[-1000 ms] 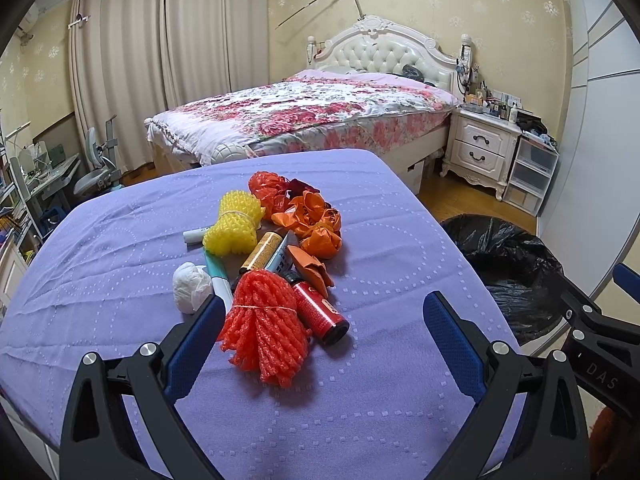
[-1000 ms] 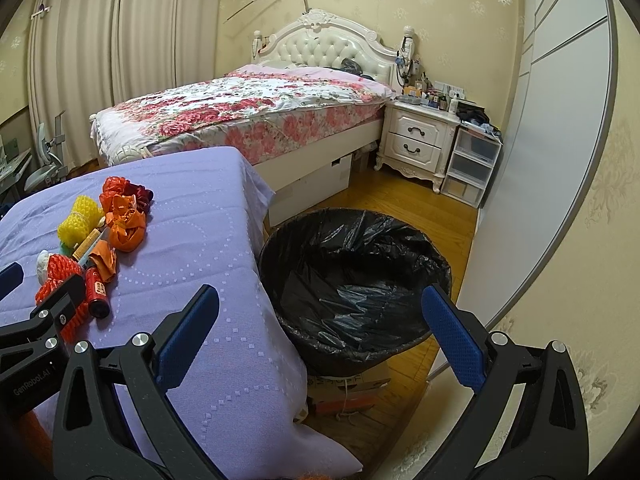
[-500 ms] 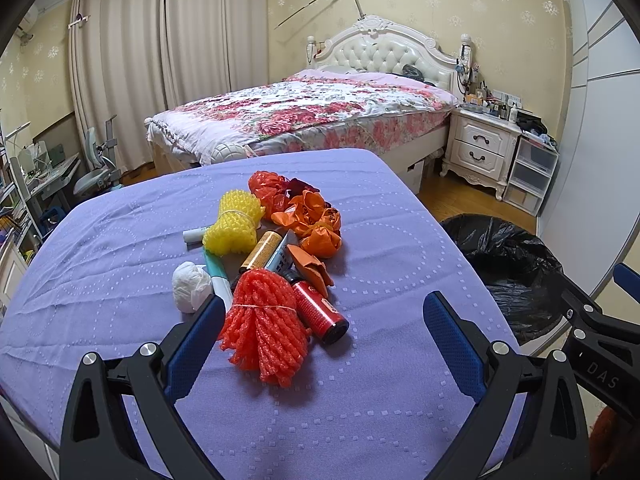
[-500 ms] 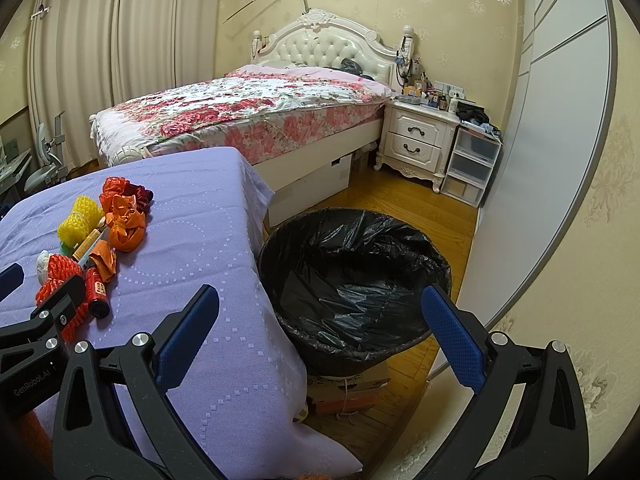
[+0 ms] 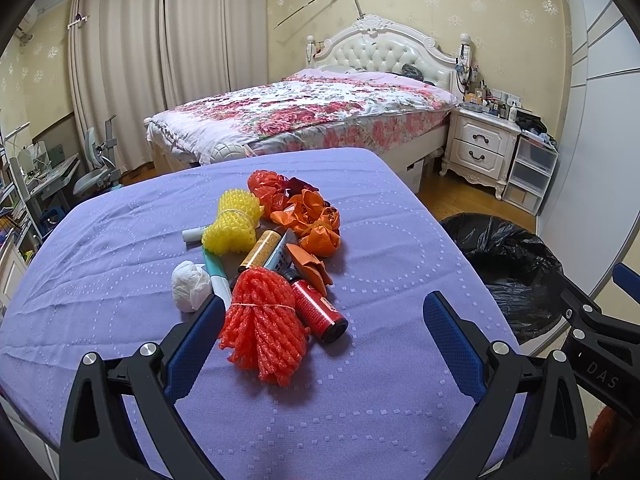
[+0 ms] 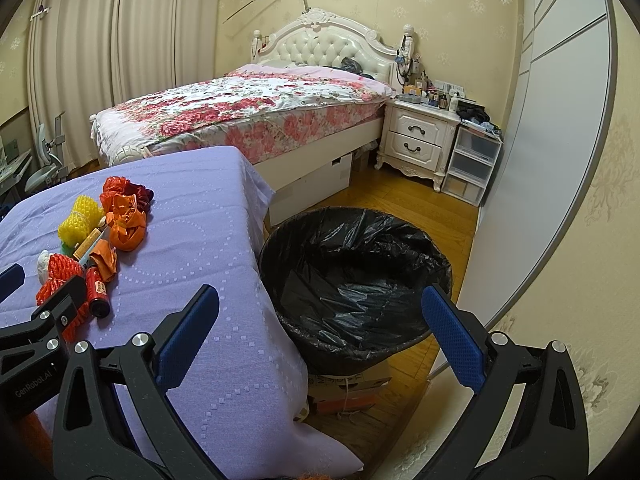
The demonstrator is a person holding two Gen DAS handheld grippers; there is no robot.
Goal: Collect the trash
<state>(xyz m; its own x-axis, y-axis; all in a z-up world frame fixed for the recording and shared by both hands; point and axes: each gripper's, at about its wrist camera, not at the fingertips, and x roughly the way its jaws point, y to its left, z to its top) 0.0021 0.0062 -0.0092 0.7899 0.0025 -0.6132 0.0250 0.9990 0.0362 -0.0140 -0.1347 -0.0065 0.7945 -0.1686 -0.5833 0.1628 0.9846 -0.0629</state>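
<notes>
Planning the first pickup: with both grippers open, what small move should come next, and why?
Probably ease the open left gripper forward around the red foam net bundle: it is the nearest piece, partly between the fingers, and the black-lined trash bin beside the table looks empty.

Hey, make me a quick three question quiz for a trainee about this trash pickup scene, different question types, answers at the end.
1. True or false: the left gripper is shut on the red foam net.
2. Multiple choice: where does the black-lined trash bin stand? A) on the purple table B) on the floor beside the table, ahead of the right gripper C) on the bed
3. Fill in: the yellow foam net lies ___ from the left gripper than the red foam net.

Key
1. False: both grippers are open and hold nothing.
2. B
3. farther
</notes>
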